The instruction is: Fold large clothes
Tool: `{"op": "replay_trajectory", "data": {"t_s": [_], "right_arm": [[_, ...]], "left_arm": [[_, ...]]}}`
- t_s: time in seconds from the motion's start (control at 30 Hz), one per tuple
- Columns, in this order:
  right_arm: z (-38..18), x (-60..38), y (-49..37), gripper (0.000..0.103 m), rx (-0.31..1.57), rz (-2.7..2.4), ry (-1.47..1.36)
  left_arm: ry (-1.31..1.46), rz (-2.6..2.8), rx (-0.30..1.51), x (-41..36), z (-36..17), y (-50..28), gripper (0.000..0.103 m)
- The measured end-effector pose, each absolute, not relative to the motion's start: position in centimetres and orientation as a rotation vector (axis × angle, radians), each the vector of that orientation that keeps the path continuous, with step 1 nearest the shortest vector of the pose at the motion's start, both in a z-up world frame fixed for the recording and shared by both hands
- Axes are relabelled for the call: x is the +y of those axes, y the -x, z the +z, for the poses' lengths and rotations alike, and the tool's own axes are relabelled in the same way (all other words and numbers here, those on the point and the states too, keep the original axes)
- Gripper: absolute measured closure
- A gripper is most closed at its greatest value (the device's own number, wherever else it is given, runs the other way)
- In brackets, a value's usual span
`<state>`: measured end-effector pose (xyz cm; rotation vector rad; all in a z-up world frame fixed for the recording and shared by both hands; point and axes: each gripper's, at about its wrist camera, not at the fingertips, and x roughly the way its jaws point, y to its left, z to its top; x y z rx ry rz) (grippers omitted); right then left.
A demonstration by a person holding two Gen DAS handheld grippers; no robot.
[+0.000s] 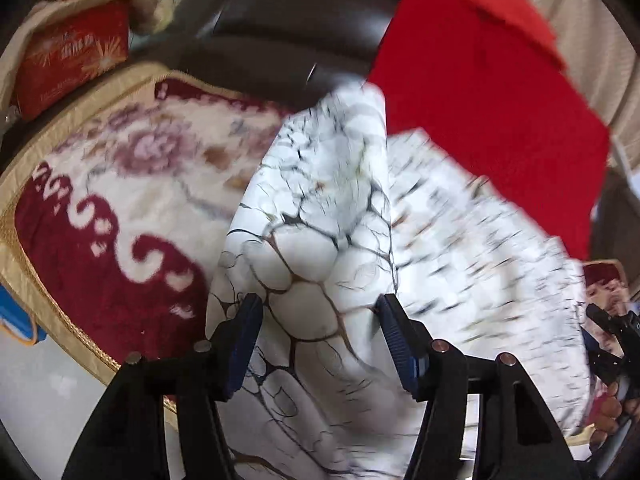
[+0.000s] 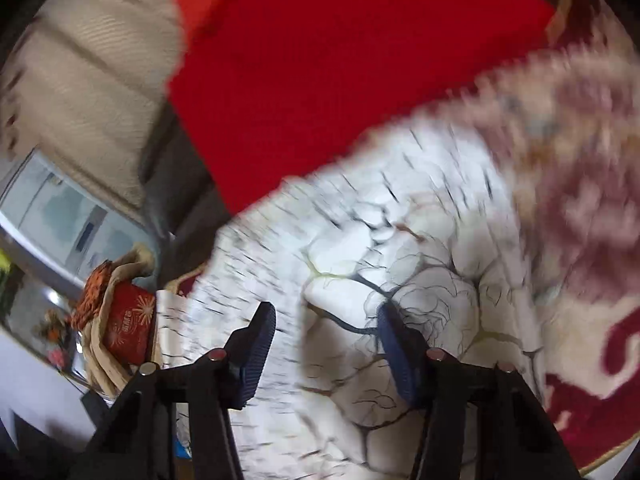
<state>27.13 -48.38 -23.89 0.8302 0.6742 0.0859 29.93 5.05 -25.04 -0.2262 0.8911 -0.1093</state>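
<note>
A large white garment [image 1: 320, 200] printed with black and gold crackle lines lies bunched on a maroon and cream floral blanket [image 1: 120, 200]. My left gripper [image 1: 320, 332] stands over it with its blue pads apart, and a rounded fold of the garment fills the gap between them. In the right wrist view the same garment [image 2: 400, 260] spreads below my right gripper [image 2: 326, 340], whose jaws are also apart over a ridge of the cloth. Both views are motion-blurred. At the right edge of the left wrist view a hand [image 1: 608, 420] holds the other gripper's black frame.
A flat red cloth [image 1: 480, 100] [image 2: 340, 60] lies just beyond the garment. A red box [image 1: 72, 52] [image 2: 128, 324] wrapped in beige fabric sits at the blanket's far corner. Dark furniture [image 1: 280, 20] stands behind, and ribbed beige fabric [image 2: 92, 80] hangs to the left.
</note>
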Motion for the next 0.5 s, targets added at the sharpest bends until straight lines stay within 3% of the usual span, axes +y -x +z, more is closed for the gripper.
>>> {"op": "replay_trajectory", "data": {"t_s": [0.03, 0.07, 0.5], "right_arm": [[-25.1, -48.8, -27.5, 0.069, 0.692, 0.074, -0.843], [-25.8, -49.1, -27.6, 0.071, 0.690, 0.065, -0.838], [-22.6, -50.7, -22.5, 0.066, 0.478, 0.171, -0.854]], "left_arm": [[0.209, -0.106, 0.907, 5.0, -25.9, -30.3, 0.041], [0.196, -0.100, 0.908, 4.9, -26.1, -30.2, 0.041], [0.137, -0.191, 0.806, 1.3, -19.6, -26.9, 0.040]]}}
